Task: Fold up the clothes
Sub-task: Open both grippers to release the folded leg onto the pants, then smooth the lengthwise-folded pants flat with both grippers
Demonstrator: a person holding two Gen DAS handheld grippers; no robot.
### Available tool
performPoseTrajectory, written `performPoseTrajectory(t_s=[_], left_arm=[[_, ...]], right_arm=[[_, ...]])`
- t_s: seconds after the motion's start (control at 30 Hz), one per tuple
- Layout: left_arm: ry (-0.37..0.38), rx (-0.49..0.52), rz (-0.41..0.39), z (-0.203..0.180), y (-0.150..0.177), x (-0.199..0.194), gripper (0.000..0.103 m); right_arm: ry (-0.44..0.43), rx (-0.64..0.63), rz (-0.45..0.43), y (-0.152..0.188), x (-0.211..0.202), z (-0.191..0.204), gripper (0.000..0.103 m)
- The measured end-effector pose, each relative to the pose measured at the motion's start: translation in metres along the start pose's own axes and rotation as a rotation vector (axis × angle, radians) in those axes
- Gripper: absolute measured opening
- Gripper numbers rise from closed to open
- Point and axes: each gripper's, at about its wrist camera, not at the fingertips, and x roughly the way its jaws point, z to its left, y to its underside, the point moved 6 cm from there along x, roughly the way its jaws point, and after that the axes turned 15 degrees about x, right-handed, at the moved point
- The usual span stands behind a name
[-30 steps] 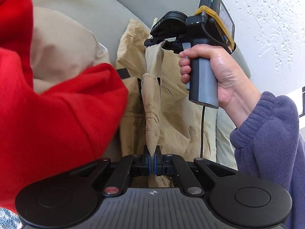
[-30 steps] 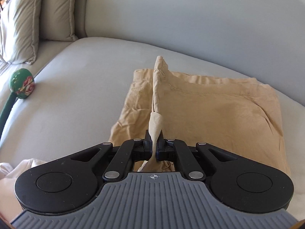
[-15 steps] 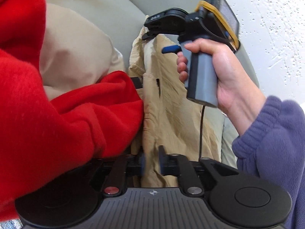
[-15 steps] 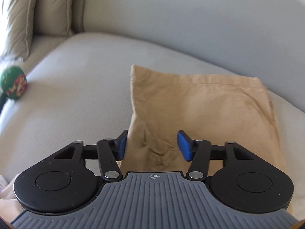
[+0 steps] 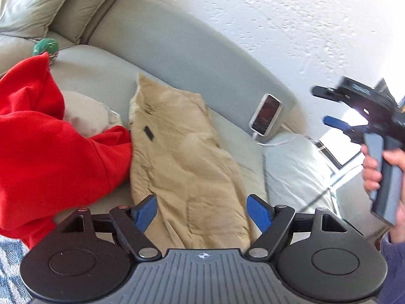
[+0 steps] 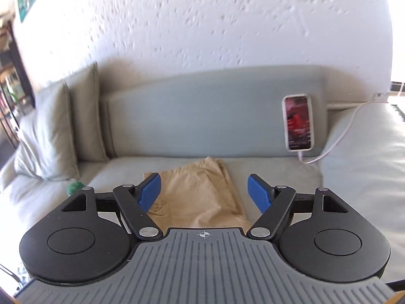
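Note:
Folded tan trousers [image 5: 182, 162] lie flat on the grey sofa seat [image 5: 96, 76]; they also show in the right wrist view [image 6: 200, 195]. My left gripper [image 5: 202, 211] is open and empty, just above their near end. My right gripper [image 6: 205, 193] is open and empty, raised well above and behind the trousers; it also shows in the left wrist view [image 5: 329, 106], held up at the right. A red garment [image 5: 45, 157] lies in a heap to the left of the trousers, touching their edge. A beige garment [image 5: 86, 116] lies partly under it.
A phone [image 6: 298, 122] on a white cable [image 6: 339, 136] leans against the sofa backrest [image 6: 202, 116] at the right. A green ball [image 5: 46, 48] lies at the far left of the seat. Cushions [image 6: 48, 136] stand left, a pale cushion [image 5: 293, 172] right. A textured white wall [image 6: 202, 20] rises behind.
Both grippers let go of the trousers' raised edge, which dropped flat. Both opened wide and pulled back; the right one rose and now looks at the backrest and wall.

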Motion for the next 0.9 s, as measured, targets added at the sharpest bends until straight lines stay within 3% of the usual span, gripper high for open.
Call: performPoseTrajectory(t_s=[0.03,0.1,0.33,0.4,0.43,0.47,0.63,0.73,0.9], left_arm=[[-0.021,0.007,0.0,-0.002,0.0,0.003,0.075],[-0.062,0.021,0.0,-0.007,-0.001,0.008,0.073],[-0.137,0.049,0.007,-0.038,-0.004,0.054,0.057],[-0.158,0.066,0.015,-0.046,-0.009,0.072,0.043],[-0.153,0.059,0.034,-0.049,-0.012,0.085,0.023],[-0.147,0.05,0.055,-0.052,-0.014,0.098,0.015],[-0.095,0.016,0.135,-0.065,-0.033,0.166,0.016],[-0.129,0.015,0.11,-0.059,-0.054,0.19,0.02],[-0.262,0.096,0.088,-0.033,-0.088,0.225,0.04]], right_arm=[[-0.013,0.003,-0.018,-0.003,-0.025,-0.01,0.08],[0.001,-0.019,-0.014,0.006,-0.03,-0.032,0.088],[0.042,-0.081,0.02,0.037,-0.036,-0.107,0.083],[0.044,-0.054,0.066,0.043,-0.012,-0.128,0.076],[0.048,-0.032,0.092,0.045,0.002,-0.138,0.075],[0.052,-0.01,0.117,0.048,0.016,-0.149,0.073],[0.053,0.077,0.215,0.053,0.088,-0.185,0.068],[-0.004,0.117,0.251,0.047,0.13,-0.184,0.065],[-0.106,0.15,0.299,0.042,0.202,-0.158,0.056]])
